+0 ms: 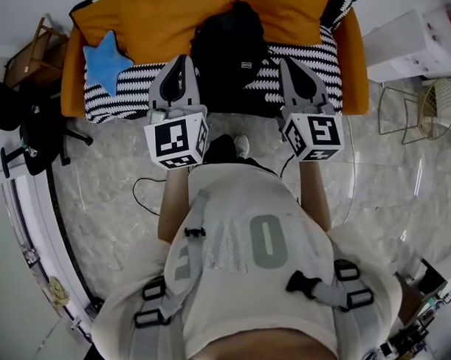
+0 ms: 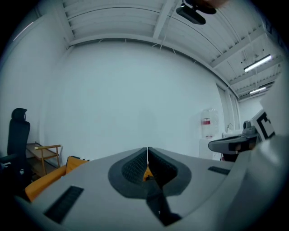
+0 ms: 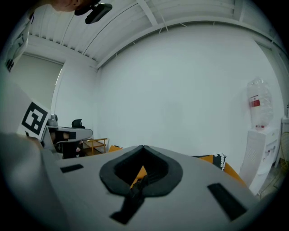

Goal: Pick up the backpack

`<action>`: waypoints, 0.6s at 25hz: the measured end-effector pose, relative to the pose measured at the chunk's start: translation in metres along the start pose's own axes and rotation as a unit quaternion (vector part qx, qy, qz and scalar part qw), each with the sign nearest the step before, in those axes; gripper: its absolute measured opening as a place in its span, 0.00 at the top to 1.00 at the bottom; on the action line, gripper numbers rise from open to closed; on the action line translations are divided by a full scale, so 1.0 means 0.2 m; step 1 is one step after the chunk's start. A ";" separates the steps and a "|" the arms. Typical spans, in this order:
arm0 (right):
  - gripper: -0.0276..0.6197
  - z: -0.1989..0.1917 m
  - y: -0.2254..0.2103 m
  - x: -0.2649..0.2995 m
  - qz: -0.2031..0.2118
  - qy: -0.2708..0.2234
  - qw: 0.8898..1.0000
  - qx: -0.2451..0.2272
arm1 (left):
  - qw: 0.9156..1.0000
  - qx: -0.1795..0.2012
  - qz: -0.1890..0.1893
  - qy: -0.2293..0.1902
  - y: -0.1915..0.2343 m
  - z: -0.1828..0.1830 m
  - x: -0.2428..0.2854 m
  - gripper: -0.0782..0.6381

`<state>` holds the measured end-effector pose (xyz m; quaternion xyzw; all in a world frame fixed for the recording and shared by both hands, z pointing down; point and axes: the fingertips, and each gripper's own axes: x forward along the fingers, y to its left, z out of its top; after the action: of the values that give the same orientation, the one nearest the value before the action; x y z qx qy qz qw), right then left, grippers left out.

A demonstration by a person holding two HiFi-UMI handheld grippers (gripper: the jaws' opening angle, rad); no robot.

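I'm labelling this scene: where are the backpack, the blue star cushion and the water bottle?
backpack (image 1: 228,42), head view, middle of its black body.
blue star cushion (image 1: 107,60), head view, centre of the star.
water bottle (image 3: 258,113), right gripper view, its clear body.

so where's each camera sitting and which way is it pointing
Head view: on the person's head, looking steeply down at the black backpack on the orange sofa; chest, forearms, left claw and right claw show.
Left gripper view: rides the left claw, facing a white wall; its own shut jaws show.
Right gripper view: rides the right claw, facing a white wall too; its shut jaws show.
Shared: both gripper views catch the water dispenser and sofa.
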<state>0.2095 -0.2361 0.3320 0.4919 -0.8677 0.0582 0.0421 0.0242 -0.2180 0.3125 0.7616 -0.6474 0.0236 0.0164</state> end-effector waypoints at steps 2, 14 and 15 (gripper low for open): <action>0.95 0.00 -0.01 0.02 -0.001 -0.004 1.000 0.009 | 1.000 -0.005 -0.007 -0.005 -0.01 0.00 0.01 0.86; 0.95 0.05 -0.08 0.19 -0.003 -0.017 1.000 0.008 | 0.999 -0.007 -0.008 -0.033 0.08 0.03 0.24 0.86; 0.95 0.05 -0.09 0.20 -0.004 -0.018 1.000 0.009 | 0.999 -0.010 -0.009 -0.034 0.08 0.04 0.26 0.86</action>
<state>0.2052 -0.2804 0.3281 0.4970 -0.8656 0.0571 0.0218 0.0164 -0.2729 0.3080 0.7673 -0.6412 -0.0087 0.0018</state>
